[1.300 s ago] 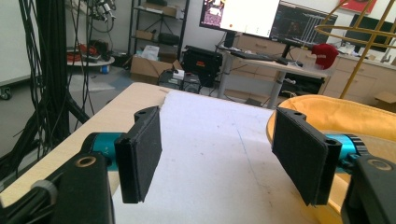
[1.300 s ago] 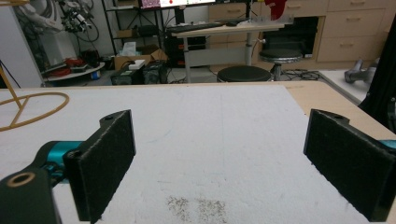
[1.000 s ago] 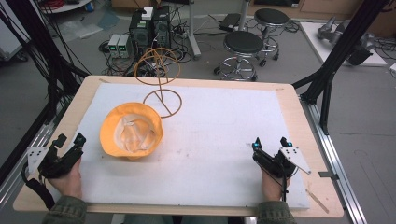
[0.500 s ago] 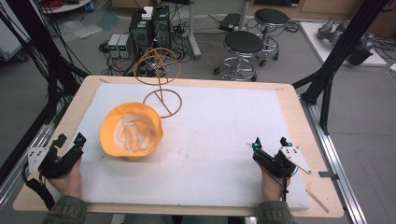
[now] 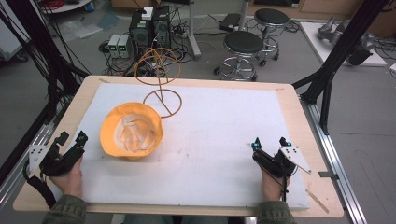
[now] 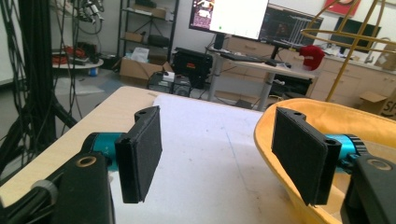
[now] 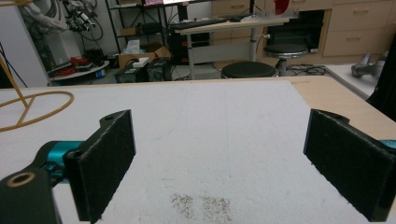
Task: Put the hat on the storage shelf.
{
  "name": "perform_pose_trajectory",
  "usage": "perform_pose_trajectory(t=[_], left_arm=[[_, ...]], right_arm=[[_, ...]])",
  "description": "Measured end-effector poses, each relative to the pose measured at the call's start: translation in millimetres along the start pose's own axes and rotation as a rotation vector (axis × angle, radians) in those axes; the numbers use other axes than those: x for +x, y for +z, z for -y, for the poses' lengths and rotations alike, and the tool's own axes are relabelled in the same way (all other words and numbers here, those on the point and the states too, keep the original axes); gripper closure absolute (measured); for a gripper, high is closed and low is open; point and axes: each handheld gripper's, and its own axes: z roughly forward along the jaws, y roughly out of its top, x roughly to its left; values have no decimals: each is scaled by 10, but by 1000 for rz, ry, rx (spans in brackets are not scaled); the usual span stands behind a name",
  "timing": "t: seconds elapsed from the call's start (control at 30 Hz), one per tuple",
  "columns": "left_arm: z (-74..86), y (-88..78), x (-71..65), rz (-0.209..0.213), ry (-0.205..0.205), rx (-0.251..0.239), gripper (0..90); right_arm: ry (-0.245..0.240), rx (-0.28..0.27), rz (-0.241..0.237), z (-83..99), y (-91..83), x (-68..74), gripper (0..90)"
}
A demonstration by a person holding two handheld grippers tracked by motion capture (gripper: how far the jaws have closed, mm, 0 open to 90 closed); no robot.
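Observation:
An orange bucket hat [image 5: 131,130] lies brim-up on the white mat [image 5: 215,126], left of centre; its pale lining shows inside. Behind it stands a tan wire hat stand [image 5: 158,79] with a ring base. My left gripper [image 5: 71,138] rests open at the near left edge, just left of the hat. In the left gripper view the hat's brim [image 6: 299,116] sits behind the right jaw, and nothing lies between the jaws of that gripper [image 6: 224,154]. My right gripper [image 5: 270,142] stands open at the near right with bare mat between its jaws [image 7: 224,158].
The wire stand's ring base [image 7: 35,105] shows at the far left in the right gripper view. A faint speckled stain [image 7: 201,205] marks the mat there. Bare wood table border [image 5: 299,112] runs around the mat. Stools [image 5: 243,46] and computer boxes [image 5: 149,28] stand beyond the far edge.

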Motion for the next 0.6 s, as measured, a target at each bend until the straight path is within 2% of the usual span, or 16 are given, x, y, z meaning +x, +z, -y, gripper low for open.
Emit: perform_pose_trajectory(t=[0.27, 0.4, 0.53, 0.6], left_arm=[[-48, 85, 12, 60, -19, 19, 324], [-64, 145, -4, 91, -36, 37, 321], [-102, 183, -60, 126, -7, 52, 320], [-136, 201, -77, 142, -10, 46, 320]], right_arm=[[21, 10, -14, 5, 14, 1, 79], [5, 3, -16, 3, 10, 6, 79], [-7, 6, -17, 6, 15, 14, 79], [-8, 5, -18, 7, 15, 24, 79]])
